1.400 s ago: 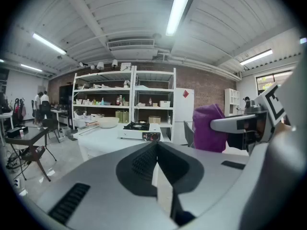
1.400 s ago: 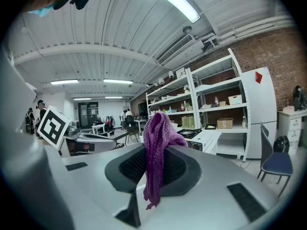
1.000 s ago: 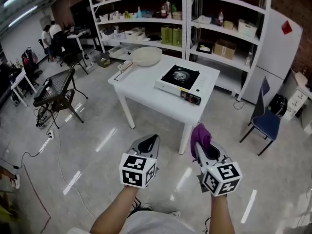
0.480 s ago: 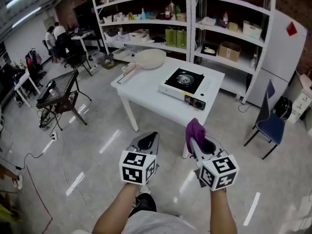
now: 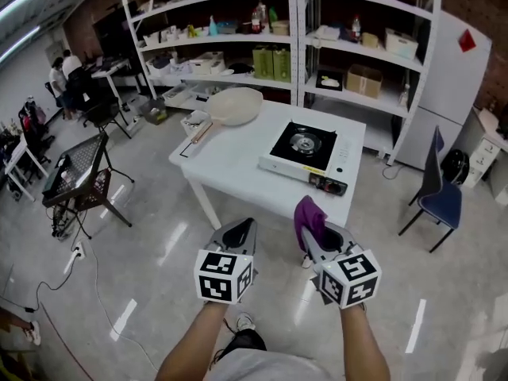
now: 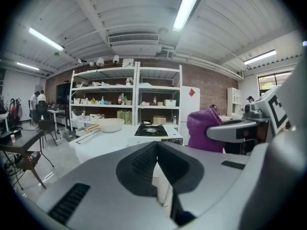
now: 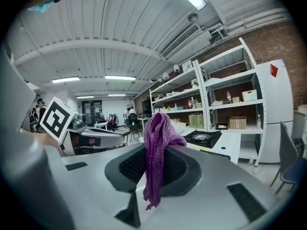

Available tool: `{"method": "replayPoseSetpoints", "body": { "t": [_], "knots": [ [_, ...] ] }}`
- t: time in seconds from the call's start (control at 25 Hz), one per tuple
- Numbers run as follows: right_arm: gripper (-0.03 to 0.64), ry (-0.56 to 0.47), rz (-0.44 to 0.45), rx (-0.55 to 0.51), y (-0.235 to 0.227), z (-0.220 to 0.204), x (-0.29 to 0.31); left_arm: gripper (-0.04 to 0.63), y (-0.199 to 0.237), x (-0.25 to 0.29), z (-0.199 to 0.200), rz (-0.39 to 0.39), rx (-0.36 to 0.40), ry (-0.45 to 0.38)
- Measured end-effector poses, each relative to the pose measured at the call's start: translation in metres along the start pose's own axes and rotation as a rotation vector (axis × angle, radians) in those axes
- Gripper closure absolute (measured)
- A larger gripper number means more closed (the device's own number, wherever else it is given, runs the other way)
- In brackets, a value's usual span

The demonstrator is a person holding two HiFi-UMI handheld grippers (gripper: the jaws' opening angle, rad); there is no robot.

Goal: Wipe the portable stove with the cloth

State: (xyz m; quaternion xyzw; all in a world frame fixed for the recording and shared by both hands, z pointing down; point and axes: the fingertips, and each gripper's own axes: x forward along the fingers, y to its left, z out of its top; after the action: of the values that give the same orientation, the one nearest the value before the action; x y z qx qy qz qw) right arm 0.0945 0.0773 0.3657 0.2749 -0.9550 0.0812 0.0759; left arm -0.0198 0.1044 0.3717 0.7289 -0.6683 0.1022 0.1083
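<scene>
Workshop floor, glossy grey tile; white table stands ahead, metal shelves behind it, a blue chair off to the right.

On the table: portable stove near the right-hand front corner, black top, control panel facing the person. Cream frying pan at the far left corner, well apart from the stove.

Left gripper held low in front of the person, short of the table edge. Jaws pressed together at the tips, nothing between them.

Right gripper beside it, at about the same height. Jaws clamped on a purple cloth; the cloth bunches up above the jaws and a tail hangs down between them. Cloth is in the air, clear of table and stove.

Both grippers short of the stove, neither touching the table.
</scene>
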Motion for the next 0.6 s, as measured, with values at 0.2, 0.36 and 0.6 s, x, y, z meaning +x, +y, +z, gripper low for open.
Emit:
{"method": "replayPoseSetpoints", "body": {
  "t": [0.2, 0.36, 0.6],
  "knots": [
    [0.555, -0.004, -0.048, 0.024, -0.001, 0.005, 0.06, 0.591, 0.045, 0.036, 0.001, -0.075, 0.002, 0.026],
    [0.554, 0.018, -0.083, 0.014, -0.003, 0.007, 0.104, 0.591, 0.075, 0.064, 0.006, -0.131, 0.006, 0.032],
    [0.552, 0.033, -0.115, 0.016, -0.002, 0.003, 0.166, 0.591, 0.113, 0.096, 0.009, -0.209, 0.018, 0.039]
  ]
}}
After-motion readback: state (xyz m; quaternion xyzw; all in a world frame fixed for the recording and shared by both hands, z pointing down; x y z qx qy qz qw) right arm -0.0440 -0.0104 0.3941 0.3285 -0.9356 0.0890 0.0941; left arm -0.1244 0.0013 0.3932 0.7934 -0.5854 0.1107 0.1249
